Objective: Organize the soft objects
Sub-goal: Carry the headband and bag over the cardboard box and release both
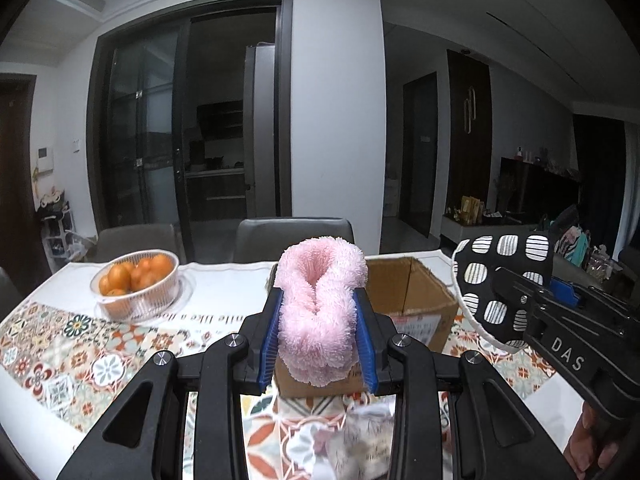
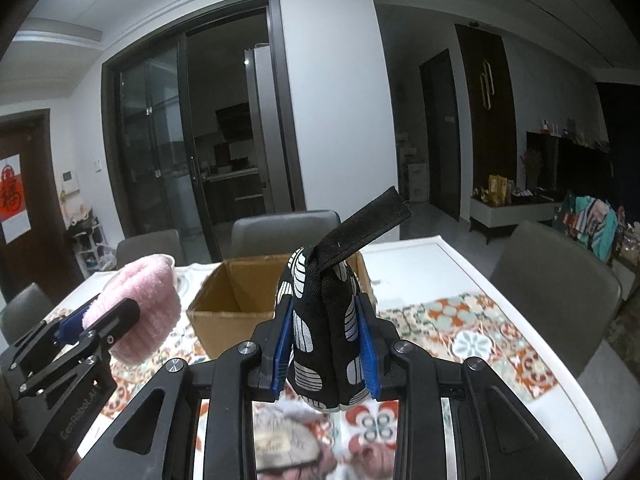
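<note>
1. Dim dining room with dark sliding glass doors is forming the background; a table (image 1: 224,280) with a patterned runner (image 1: 80,344) is filling the foreground, and grey chairs (image 1: 294,236) are standing at its far side.
2. Left gripper (image 1: 318,320) is clamping a fluffy pink cloth (image 1: 320,312) between its blue pads, holding it above the table, in front of an open cardboard box (image 1: 412,300).
3. Right gripper (image 2: 326,340) is squeezing a black pouch with white striped patches (image 2: 320,320), upright between its pads, with a black strap (image 2: 360,228) sticking up and to the right.
4. Both held items are hanging near the box (image 2: 236,296), the pink one to its left and the black one to its right in the left wrist view.
5. White basket of oranges (image 1: 136,284) is sitting on the table, left of the box.
6. More soft items (image 2: 288,440), blurred, are lying on the runner below the grippers.
7. Part of a hand (image 1: 592,436) is gripping the right gripper's handle.
</note>
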Action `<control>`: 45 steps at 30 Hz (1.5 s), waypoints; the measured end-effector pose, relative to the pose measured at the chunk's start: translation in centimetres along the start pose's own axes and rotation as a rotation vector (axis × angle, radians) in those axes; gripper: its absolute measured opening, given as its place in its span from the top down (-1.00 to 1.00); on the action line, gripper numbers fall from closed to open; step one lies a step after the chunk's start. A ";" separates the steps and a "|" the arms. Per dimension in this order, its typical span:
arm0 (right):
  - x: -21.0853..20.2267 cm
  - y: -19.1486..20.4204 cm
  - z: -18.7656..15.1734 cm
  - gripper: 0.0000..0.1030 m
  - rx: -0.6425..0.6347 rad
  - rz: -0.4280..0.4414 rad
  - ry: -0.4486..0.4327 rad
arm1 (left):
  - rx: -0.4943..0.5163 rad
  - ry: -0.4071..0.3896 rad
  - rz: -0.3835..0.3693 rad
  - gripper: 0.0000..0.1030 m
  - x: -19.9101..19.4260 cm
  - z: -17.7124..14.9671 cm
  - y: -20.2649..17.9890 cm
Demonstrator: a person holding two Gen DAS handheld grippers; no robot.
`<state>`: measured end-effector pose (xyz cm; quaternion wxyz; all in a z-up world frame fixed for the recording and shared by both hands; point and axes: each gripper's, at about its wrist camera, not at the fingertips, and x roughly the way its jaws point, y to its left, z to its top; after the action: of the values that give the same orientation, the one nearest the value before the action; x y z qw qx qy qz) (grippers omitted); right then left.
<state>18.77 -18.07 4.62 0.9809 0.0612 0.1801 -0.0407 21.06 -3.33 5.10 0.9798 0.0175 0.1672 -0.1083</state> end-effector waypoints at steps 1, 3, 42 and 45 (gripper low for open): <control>0.5 -0.1 0.3 0.40 -0.003 0.004 -0.002 | 0.003 -0.002 0.001 0.35 0.5 0.3 -0.1; 1.4 -0.1 0.9 0.40 -0.006 0.010 -0.005 | 0.006 -0.005 -0.001 0.34 1.2 0.8 -0.1; 17.8 -0.8 2.9 0.32 -0.093 0.095 0.214 | 0.082 0.178 0.017 0.01 14.8 0.9 -2.3; 17.6 -1.0 2.9 -0.11 -0.084 0.081 0.199 | 0.074 0.160 0.034 -0.23 14.2 1.1 -2.1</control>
<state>36.03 -20.42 0.88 0.9607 0.0312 0.2757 0.0130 34.06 -8.39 1.38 0.9637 0.0654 0.2405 -0.0961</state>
